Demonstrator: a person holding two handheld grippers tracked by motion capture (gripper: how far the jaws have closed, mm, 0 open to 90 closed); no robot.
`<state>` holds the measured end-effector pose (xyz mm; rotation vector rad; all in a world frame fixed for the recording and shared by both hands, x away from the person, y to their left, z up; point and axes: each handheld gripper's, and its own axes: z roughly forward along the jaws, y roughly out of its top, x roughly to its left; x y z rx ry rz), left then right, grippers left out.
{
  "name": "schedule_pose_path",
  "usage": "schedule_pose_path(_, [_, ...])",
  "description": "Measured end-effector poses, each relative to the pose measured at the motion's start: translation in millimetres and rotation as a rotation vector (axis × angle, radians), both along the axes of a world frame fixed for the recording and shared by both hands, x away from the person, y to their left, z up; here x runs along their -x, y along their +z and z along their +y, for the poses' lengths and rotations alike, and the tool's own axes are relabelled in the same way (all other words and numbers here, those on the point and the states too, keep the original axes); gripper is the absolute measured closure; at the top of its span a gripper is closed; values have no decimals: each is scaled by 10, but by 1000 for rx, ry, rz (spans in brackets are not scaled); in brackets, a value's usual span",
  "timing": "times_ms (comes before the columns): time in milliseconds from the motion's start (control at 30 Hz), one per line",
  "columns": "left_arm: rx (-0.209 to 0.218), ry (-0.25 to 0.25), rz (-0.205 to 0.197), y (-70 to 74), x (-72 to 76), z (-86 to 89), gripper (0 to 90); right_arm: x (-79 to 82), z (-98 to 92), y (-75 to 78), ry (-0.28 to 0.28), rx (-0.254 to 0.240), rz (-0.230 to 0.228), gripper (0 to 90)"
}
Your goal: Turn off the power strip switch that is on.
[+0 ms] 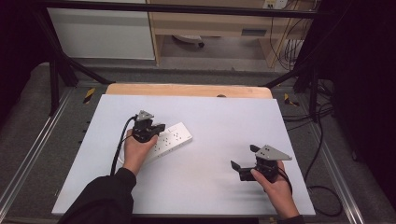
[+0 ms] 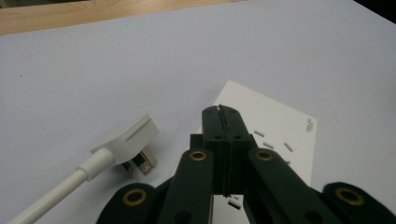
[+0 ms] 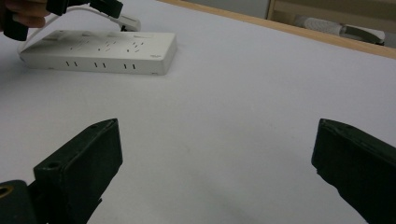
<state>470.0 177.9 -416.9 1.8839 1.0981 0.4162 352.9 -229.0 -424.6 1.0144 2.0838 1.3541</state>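
White power strip lies flat on the white table board, near the board's left-centre; its plug lies on its side just beside the strip, prongs showing, on a thick white cord. Left gripper hovers over the strip's socket face with jaws clenched flat together, nothing between them; whether the tips touch the strip cannot be told. Right gripper sits well apart from the strip toward the board's right, jaws spread wide and empty. Handling judgement: strip is a rigid plastic box, light, smooth and likely to skate on the board if pushed from one end, so it probably needs pinning from above or gripping across its narrow sides. Plug is small, hard and stiff, best pinched across its flat flanks, clear of the prongs. Cord looks springy and may drag the plug off line.
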Motion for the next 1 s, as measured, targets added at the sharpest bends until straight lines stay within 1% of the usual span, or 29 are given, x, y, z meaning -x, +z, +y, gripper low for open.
schedule_pose_path(167, [9,-12,-21,45,35,4,900,-2,1,-3,1,6,0,23])
schedule_pose_path(300, [27,-13,-29,85,60,19,900,-3,2,-4,2,7,-1,23])
schedule_pose_path(433, [25,-14,-35,123,94,26,900,1,3,-2,3,7,1,22])
schedule_pose_path(500, [22,-17,-45,141,112,24,897,0,3,-3,3,8,0,23])
schedule_pose_path(567, [18,-17,-55,164,129,22,853,-1,3,-2,2,6,1,23])
schedule_pose_path(633, [30,-20,-62,182,144,19,833,-2,3,-4,2,6,1,23])
schedule_pose_path(700, [30,-19,-70,199,156,21,778,-1,5,-3,2,6,2,23])
schedule_pose_path(767, [37,-22,-77,212,169,19,757,1,9,-3,2,8,1,23])
schedule_pose_path(800, [41,-21,-81,217,173,16,730,1,11,-3,2,8,1,23])
schedule_pose_path(867, [39,-11,-87,229,183,11,615,-1,13,-5,1,9,1,23])
schedule_pose_path(933, [41,-1,-94,240,191,4,531,-3,13,-6,1,8,2,23])
schedule_pose_path(967, [43,3,-89,244,193,6,476,-3,14,-7,1,9,2,23])
schedule_pose_path(1000, [42,2,-83,250,198,14,449,-3,14,-8,1,10,2,23])
